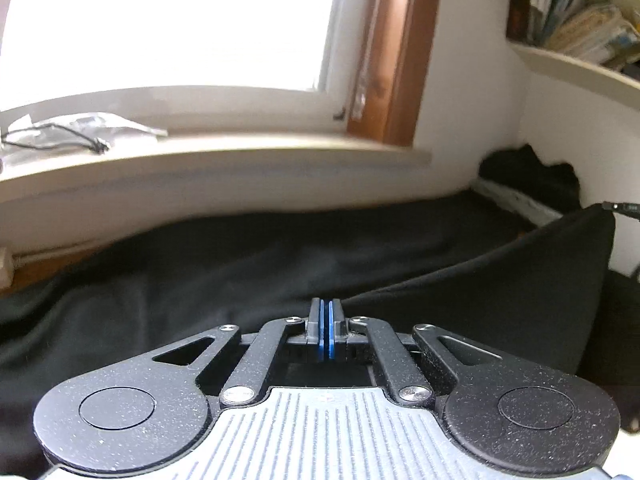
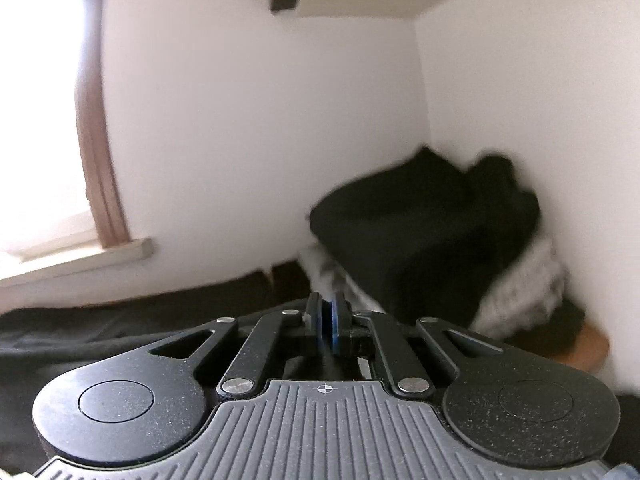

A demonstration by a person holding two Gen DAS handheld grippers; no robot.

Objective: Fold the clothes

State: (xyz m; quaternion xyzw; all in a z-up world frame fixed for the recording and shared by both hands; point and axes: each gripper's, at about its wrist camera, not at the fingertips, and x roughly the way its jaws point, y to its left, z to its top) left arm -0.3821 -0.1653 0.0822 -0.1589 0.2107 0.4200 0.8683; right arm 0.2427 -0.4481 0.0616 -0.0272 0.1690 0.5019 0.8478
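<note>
Both tools pinched closed: left tool (image 1: 326, 312), right tool (image 2: 326, 316), on black cloth (image 1: 460, 300).

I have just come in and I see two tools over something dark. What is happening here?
A person is folding clothes with a handheld tool in each hand. The left tool is shut on the edge of a black garment spread below the window sill. The right tool pinches the same cloth, holding one corner raised into a peak. More dark clothes lie heaped in the corner by the wall.
</note>
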